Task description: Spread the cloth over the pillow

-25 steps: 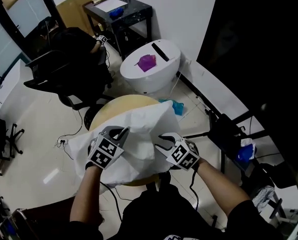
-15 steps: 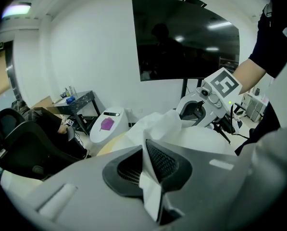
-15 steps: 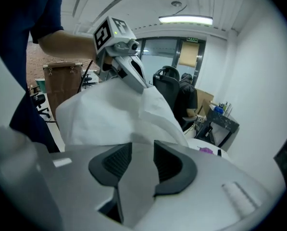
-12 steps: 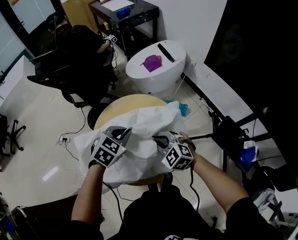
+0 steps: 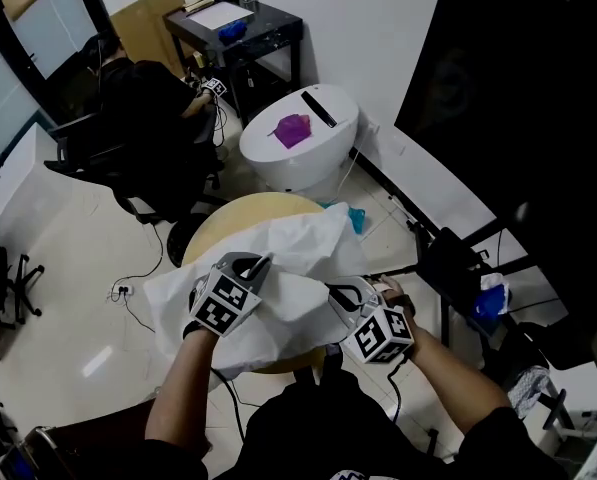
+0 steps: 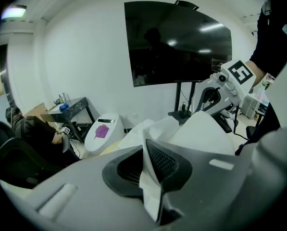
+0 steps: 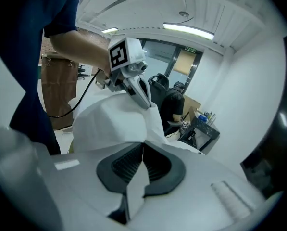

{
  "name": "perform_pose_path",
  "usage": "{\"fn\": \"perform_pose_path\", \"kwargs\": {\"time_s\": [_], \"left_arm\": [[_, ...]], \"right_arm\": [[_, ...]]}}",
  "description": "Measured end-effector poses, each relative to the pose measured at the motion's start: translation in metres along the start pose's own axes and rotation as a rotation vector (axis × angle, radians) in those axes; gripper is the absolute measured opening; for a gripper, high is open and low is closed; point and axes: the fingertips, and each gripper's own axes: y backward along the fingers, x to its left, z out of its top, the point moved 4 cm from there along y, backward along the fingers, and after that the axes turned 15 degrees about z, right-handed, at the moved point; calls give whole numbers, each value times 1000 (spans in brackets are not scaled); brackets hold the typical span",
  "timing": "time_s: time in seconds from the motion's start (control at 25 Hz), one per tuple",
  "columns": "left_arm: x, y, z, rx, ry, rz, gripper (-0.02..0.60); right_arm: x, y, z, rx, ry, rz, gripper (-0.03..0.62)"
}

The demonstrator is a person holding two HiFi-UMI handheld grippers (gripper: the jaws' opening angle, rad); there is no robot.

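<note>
Head view: white cloth (image 5: 308,238) lies bunched on a round table (image 5: 223,226), over a plumper white mass at the table's near edge that we take for the pillow (image 5: 278,318); where one ends & the other starts we can't tell. Step in hand, as we judge it: both grippers have a hold, so next is drawing the cloth out flat. To do it well we'd lift both pinched edges together, pull them apart w/ even tension, carry the cloth toward the table's far side till it clears the pillow, then lower it w/o dragging the pillow off the table. Uneven pull would prob. leave it skewed. The left gripper (image 5: 256,261), above the table's near-left part: jaws together, clamped on a fold of cloth, a white strip squeezed betw. its black pads (image 6: 164,162). The right gripper (image 5: 336,290), at the table's near-right edge: jaws likewise closed on cloth, a white strip trapped betw. its pads (image 7: 154,164).
</note>
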Motion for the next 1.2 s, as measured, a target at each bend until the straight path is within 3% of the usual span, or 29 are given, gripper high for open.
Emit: {"fn": "perform_pose_path", "kwargs": {"time_s": [0.44, 0.72, 0.96, 1.12, 1.2], "left_arm": [[-56, -12, 29, -73, -106, -97, 2], [-93, -21, 20, 19, -185, -143, 17], [-108, -13, 19, 62, -227, -94, 103], [-133, 17, 34, 0, -313, -61, 189], [-154, 39, 39, -38, -373, -65, 199]], "right_arm": [[84, 60, -19, 57, -161, -65, 9], [139, 39, -55, 82, -235, 51, 9], [151, 25, -74, 81, -186, 127, 9], [137, 30, -73, 32, -183, 130, 9], [128, 37, -69, 13, -171, 115, 9]]}}
